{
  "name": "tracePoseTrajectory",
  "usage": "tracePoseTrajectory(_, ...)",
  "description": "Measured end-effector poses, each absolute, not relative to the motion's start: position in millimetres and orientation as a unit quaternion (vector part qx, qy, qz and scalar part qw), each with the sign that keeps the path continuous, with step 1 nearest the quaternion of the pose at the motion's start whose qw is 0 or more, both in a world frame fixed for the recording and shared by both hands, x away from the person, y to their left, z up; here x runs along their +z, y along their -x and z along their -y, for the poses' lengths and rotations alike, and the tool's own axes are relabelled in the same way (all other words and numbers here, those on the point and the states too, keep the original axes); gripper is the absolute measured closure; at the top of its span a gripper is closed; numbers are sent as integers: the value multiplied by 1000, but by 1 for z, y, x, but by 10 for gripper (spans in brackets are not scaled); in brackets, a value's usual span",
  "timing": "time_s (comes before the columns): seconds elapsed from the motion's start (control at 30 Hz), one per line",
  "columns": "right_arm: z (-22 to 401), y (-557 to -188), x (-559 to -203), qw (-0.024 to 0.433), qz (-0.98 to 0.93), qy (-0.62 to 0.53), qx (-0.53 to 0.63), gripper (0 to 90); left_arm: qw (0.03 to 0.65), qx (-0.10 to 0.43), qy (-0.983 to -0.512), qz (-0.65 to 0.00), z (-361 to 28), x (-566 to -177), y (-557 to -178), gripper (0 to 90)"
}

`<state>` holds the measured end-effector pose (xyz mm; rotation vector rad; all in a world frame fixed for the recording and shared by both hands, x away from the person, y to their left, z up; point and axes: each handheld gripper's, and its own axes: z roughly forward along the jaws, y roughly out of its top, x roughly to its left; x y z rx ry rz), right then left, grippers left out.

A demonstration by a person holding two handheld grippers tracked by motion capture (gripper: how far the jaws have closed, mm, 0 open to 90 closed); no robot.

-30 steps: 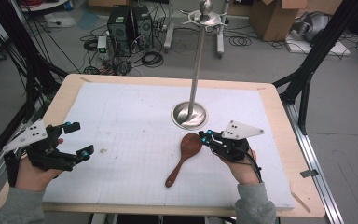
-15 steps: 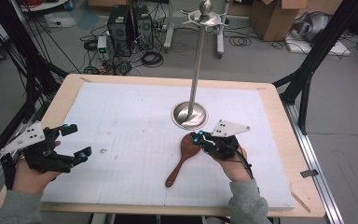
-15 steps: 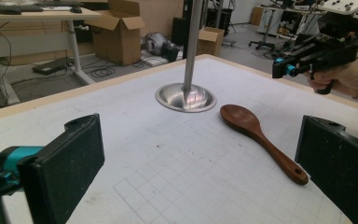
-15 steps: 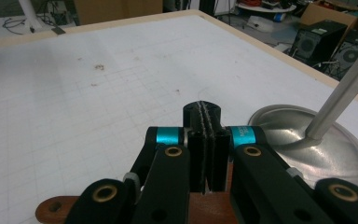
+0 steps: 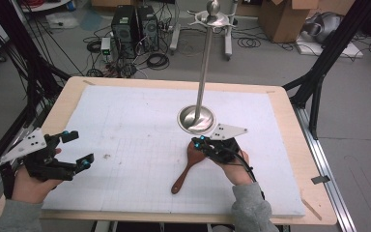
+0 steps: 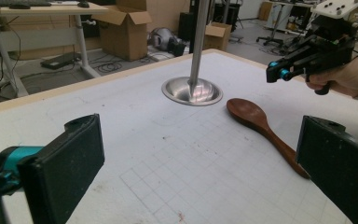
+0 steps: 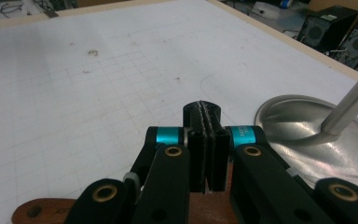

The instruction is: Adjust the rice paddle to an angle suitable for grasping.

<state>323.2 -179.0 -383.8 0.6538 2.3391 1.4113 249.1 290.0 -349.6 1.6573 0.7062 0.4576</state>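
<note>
A brown wooden spoon (image 5: pixel 183 170) lies on the white mat, bowl toward the steel stand (image 5: pixel 196 119). My right gripper (image 5: pixel 198 142) hovers over the spoon's bowl, jaws pressed together with nothing between them. In the right gripper view the shut right gripper (image 7: pixel 202 111) points across the mat, with the spoon (image 7: pixel 36 213) partly hidden under its body. My left gripper (image 5: pixel 79 149) rests at the mat's left edge, open and empty. The left gripper view looks between the wide-apart pads of the left gripper (image 6: pixel 205 161) at the spoon (image 6: pixel 260 123) and the right gripper (image 6: pixel 279 73) above it.
The stand's round base (image 6: pixel 192 91) and tall pole (image 5: pixel 205 63) rise just beyond the spoon. The white gridded mat (image 5: pixel 125 121) covers a wooden table (image 5: pixel 297 145). Computers, cables and boxes lie on the floor behind.
The right gripper has moved left and slightly down, ending over the spoon's bowl. The left gripper has stayed where it was.
</note>
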Motion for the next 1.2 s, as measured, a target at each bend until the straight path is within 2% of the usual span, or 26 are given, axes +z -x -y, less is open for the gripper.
tracePoseTrajectory(0.13, 173, -327, -388, 162, -826, -229, 488, 893, 598, 199, -714, -304, -291, -349, -247, 17)
tracePoseTrajectory(0.3, 167, -330, -394, 180, -834, -228, 470, 893, 592, 205, -714, -313, -292, -350, -246, 17)
tracePoseTrajectory(1.2, 140, -348, -421, 152, -858, -228, 435, 893, 596, 217, -708, -312, -298, -349, -240, 28)
